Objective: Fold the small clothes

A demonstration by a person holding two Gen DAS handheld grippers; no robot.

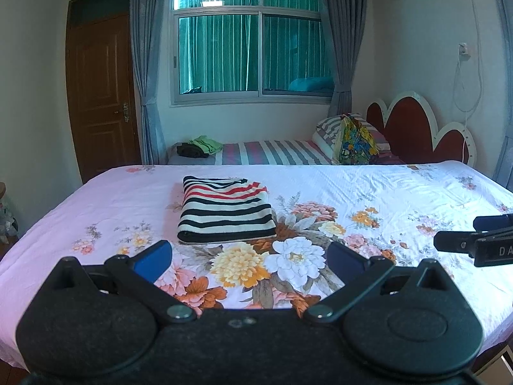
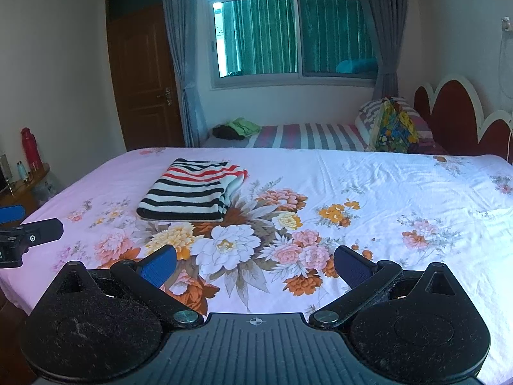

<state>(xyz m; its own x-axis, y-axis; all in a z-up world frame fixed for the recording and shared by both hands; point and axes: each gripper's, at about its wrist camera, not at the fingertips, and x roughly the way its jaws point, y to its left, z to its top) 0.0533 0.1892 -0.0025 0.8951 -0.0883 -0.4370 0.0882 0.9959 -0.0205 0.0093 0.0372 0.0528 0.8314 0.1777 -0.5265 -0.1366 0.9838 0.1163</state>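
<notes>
A small striped garment [image 1: 226, 211], black, white and red, lies folded into a neat rectangle on the floral bed sheet [image 1: 368, 192]. It also shows in the right wrist view [image 2: 189, 191]. My left gripper [image 1: 249, 256] is open and empty, held above the sheet just in front of the garment. My right gripper [image 2: 255, 263] is open and empty, held over the flower print to the right of the garment. The right gripper's tip shows at the right edge of the left wrist view [image 1: 474, 240]. The left gripper's tip shows at the left edge of the right wrist view [image 2: 29, 227].
A second bed [image 1: 272, 152] with a striped sheet stands behind, bearing green and dark clothes [image 1: 198, 146], a pillow and a colourful bag [image 1: 356, 142]. A red headboard [image 1: 413, 128] is at the right. A side table with a red bottle [image 2: 30, 149] stands at the left.
</notes>
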